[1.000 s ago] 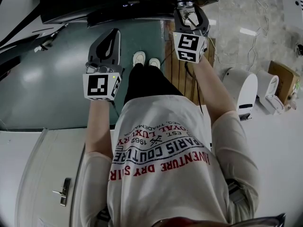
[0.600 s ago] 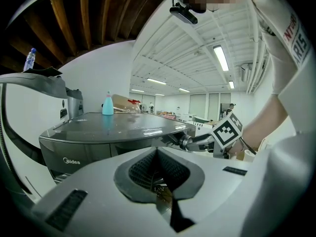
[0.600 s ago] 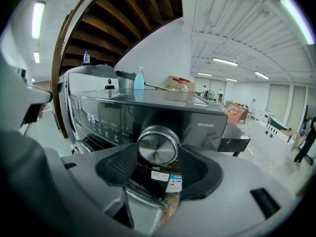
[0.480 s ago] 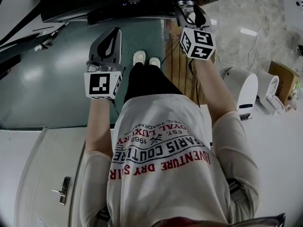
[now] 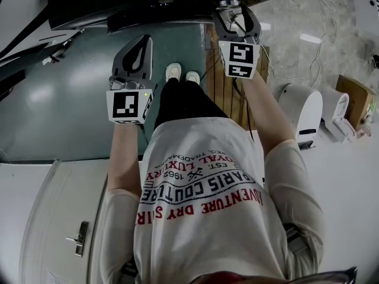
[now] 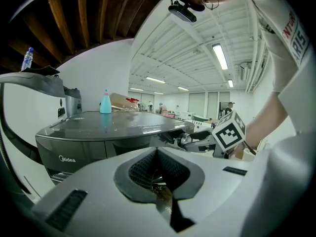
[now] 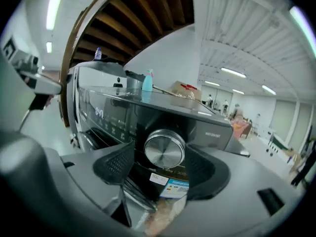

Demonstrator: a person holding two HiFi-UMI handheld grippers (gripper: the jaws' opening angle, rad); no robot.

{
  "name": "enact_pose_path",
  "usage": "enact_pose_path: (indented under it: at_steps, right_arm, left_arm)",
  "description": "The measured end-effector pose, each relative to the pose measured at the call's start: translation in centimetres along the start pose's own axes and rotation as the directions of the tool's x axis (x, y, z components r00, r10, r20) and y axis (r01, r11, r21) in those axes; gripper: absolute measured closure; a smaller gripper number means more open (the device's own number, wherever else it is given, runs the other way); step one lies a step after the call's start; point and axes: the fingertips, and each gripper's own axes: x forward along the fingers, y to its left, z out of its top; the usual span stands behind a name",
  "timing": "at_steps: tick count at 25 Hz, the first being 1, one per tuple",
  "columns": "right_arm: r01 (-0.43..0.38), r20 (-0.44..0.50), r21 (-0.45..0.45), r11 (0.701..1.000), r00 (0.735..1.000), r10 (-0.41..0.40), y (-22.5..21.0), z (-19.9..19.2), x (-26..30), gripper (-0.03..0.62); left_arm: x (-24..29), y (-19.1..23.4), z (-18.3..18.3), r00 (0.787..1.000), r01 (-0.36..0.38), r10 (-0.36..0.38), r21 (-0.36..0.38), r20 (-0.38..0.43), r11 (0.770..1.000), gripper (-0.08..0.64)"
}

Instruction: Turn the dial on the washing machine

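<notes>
The washing machine (image 7: 113,117) has a round silver dial (image 7: 165,149) on its dark control panel. My right gripper (image 7: 163,166) is open around the dial, and its jaws have just been opening. The dark pads (image 7: 118,164) stand either side of the dial with a gap on each side. In the head view the right gripper (image 5: 232,9) reaches the machine's front edge (image 5: 148,16). My left gripper (image 5: 141,41) hangs to the left over the floor, shut with nothing in it. In the left gripper view its jaws (image 6: 157,154) meet at the tips, with the machine (image 6: 98,132) beyond.
A blue bottle (image 6: 105,102) and a cardboard box (image 7: 185,90) stand on the machine's top. A wooden panel (image 5: 228,93) lies below the right hand. White appliances (image 5: 302,111) and a carton (image 5: 355,99) are on the floor at right. A door handle (image 5: 80,238) shows lower left.
The right gripper's marker cube rolled to one side half a second ago and has rolled back. Its fingers now stand wider around the dial. The left gripper has stayed put.
</notes>
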Motion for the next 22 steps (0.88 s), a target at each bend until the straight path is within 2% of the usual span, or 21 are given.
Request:
enact_pose_path:
  at_steps: [3, 6, 8, 11, 15, 19, 22]
  right_arm:
    - [0.043, -0.008, -0.15, 0.988, 0.999, -0.045, 0.5, -0.2, 0.2, 0.276]
    - [0.109, -0.039, -0.252, 0.962, 0.992, -0.122, -0.2, -0.9, 0.6, 0.276]
    - [0.126, -0.054, -0.283, 0.951, 0.988, -0.147, -0.6, -1.0, 0.8, 0.28]
    - [0.114, -0.07, -0.293, 0.949, 0.988, -0.14, -0.5, -1.1, 0.8, 0.313]
    - [0.104, -0.081, -0.233, 0.967, 0.989, -0.126, -0.4, -1.1, 0.8, 0.318]
    - [0.066, -0.087, -0.08, 0.995, 0.993, -0.073, -0.5, -0.9, 0.8, 0.318]
    - [0.031, -0.074, 0.042, 0.999, 0.997, -0.028, -1.1, -1.2, 0.7, 0.318]
  left_arm:
    - [-0.1, 0.0, -0.3, 1.0, 0.001, -0.001, -0.002, -0.007, 1.0, 0.545]
    - [-0.1, 0.1, -0.5, 1.0, 0.001, -0.001, 0.004, -0.013, 1.0, 0.545]
    - [-0.1, 0.2, -0.7, 1.0, 0.0, 0.0, 0.003, -0.015, 1.0, 0.545]
    - [-0.2, 0.4, -1.0, 1.0, -0.002, 0.002, 0.0, -0.021, 1.0, 0.545]
    - [-0.2, 0.4, -1.2, 1.0, 0.0, 0.0, 0.004, -0.024, 1.0, 0.545]
    - [-0.1, 0.2, -1.2, 1.0, 0.01, -0.01, 0.01, -0.024, 1.0, 0.545]
    - [0.0, 0.1, -1.2, 1.0, 0.01, -0.01, -0.002, -0.023, 1.0, 0.545]
